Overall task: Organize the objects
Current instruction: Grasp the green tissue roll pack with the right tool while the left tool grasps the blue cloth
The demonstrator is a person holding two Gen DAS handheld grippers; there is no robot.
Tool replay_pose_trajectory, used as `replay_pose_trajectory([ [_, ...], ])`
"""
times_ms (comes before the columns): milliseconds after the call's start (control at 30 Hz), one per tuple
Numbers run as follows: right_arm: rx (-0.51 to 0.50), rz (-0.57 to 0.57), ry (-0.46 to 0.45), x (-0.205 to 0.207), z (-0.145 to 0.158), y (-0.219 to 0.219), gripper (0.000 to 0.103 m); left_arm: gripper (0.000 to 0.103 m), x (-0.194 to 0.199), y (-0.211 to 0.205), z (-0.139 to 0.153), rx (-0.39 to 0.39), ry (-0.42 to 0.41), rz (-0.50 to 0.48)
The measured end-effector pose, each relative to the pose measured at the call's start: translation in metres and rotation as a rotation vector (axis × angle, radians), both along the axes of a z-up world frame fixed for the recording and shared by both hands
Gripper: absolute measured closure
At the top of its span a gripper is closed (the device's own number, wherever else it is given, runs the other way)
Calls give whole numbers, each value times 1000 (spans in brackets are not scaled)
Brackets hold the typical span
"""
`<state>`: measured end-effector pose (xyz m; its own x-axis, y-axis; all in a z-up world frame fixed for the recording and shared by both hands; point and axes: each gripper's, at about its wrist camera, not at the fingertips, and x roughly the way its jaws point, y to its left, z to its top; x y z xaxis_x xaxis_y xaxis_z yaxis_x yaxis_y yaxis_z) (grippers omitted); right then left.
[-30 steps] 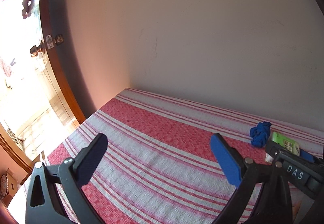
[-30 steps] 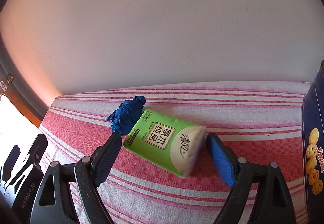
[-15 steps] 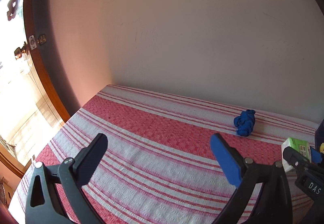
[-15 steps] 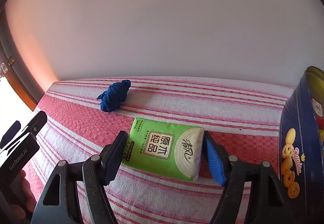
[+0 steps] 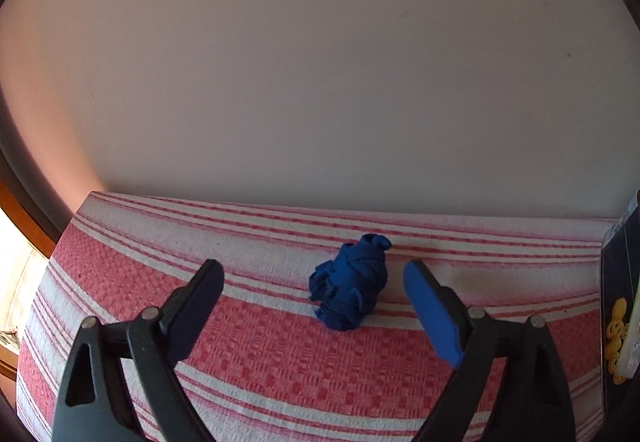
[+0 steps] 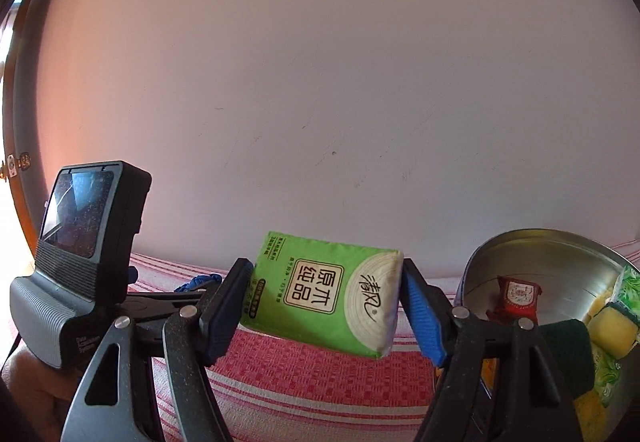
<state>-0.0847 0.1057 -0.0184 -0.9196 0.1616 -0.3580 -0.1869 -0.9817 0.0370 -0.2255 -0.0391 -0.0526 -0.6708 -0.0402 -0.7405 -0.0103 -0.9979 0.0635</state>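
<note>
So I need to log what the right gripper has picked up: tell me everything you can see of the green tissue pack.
The tissue pack is a soft, pillow-shaped packet in glossy green wrap, with a cream panel of Chinese characters and a white round motif at its right end. It looks sealed and full. It hangs tilted, left end higher, above the striped cloth, touching nothing but the right gripper, whose pads press its two short ends. The open tin sits to its right.

A home room, red-and-white striped woven tablecloth (image 5: 256, 362) against a plain white wall (image 5: 320, 82), wooden door frame (image 6: 16, 170) at left, round cookie tin (image 6: 560, 262) held household odds.
</note>
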Motion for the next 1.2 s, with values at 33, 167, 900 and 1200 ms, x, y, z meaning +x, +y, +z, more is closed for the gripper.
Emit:
replay_pose_trajectory([
  [33,-6,-3,-4,-1,0,2,28,18,-7,-2,-2,-2,-20,5],
  [167,-23,-1,-22,-13,-1,3,28,24,-22,-10,-11,52,-83,23],
  [900,56,-37,79,16,5,0,28,66,107,-4,32,39,288,161],
  [1200,50,-45,55,47,4,12,28,66,147,-7,33,54,302,156],
])
